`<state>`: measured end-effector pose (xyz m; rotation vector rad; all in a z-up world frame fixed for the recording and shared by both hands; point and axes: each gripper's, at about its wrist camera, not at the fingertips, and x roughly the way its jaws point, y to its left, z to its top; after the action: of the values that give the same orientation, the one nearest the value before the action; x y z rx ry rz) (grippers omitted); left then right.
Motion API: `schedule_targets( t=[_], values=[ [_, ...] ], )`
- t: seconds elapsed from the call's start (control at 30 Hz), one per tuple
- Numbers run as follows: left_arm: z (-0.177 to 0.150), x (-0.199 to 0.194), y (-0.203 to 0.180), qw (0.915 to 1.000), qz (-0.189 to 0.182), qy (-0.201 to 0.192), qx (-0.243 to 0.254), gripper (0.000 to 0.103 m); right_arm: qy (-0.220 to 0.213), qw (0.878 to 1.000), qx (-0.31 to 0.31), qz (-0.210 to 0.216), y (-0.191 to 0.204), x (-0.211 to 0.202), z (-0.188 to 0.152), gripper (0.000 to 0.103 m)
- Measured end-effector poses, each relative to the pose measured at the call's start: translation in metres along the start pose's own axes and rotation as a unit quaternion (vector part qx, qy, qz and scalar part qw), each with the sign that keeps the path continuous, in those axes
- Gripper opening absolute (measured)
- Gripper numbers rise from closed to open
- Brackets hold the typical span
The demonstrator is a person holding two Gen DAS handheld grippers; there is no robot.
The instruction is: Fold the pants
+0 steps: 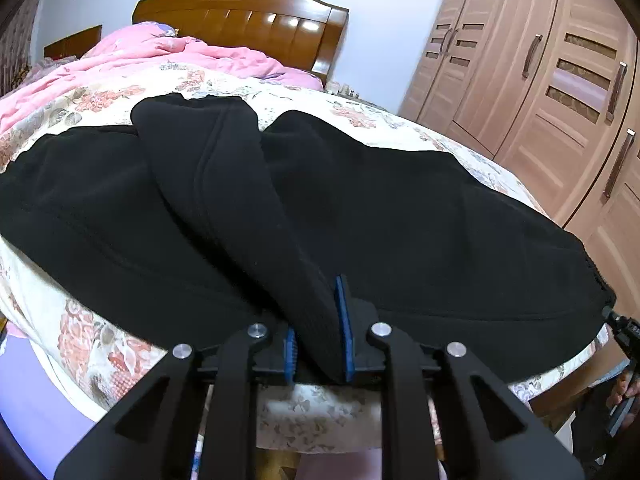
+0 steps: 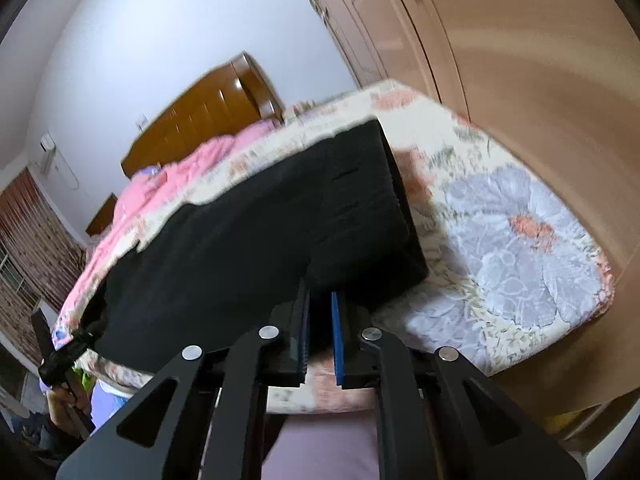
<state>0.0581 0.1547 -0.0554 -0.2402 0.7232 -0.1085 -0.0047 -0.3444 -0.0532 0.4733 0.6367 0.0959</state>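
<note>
Black pants [image 1: 400,208] lie spread across the floral bed sheet [image 1: 92,352]. One leg [image 1: 224,168] is folded over the rest and runs down toward me. Its ribbed cuff lies between the blue pads of my left gripper [image 1: 318,344], which stand slightly apart, open around it. In the right wrist view the pants [image 2: 220,248] have a doubled section at the right. My right gripper [image 2: 320,336] is shut on their near edge at the bed's front. The right gripper [image 1: 622,328] also shows at the far right of the left wrist view.
A pink quilt [image 1: 160,52] is bunched at the head of the bed below the wooden headboard [image 1: 240,20]. Wardrobe doors [image 1: 540,80] stand close along the right. The bed's corner [image 2: 560,320] is bare floral sheet. A hand holds the left gripper [image 2: 60,356].
</note>
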Motion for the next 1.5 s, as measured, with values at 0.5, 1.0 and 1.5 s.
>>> schedule_targets(
  t=[0.5, 1.0, 1.5],
  values=[
    [0.006, -0.056, 0.017, 0.9909, 0.077, -0.102, -0.042, 0.082, -0.058, 0.995, 0.016, -0.084, -0.011, -0.041, 0.011, 0.066],
    [0.104, 0.117, -0.163, 0.9797, -0.075, 0.105, 0.154, 0.096, 0.126, 0.934, -0.32, -0.099, 0.172, 0.164, 0.058, 0.088],
    [0.137, 0.118, -0.112, 0.9898, -0.015, 0.04, 0.136, 0.101, 0.155, 0.957, -0.233, -0.08, 0.077, 0.168, 0.069, 0.093]
  ],
)
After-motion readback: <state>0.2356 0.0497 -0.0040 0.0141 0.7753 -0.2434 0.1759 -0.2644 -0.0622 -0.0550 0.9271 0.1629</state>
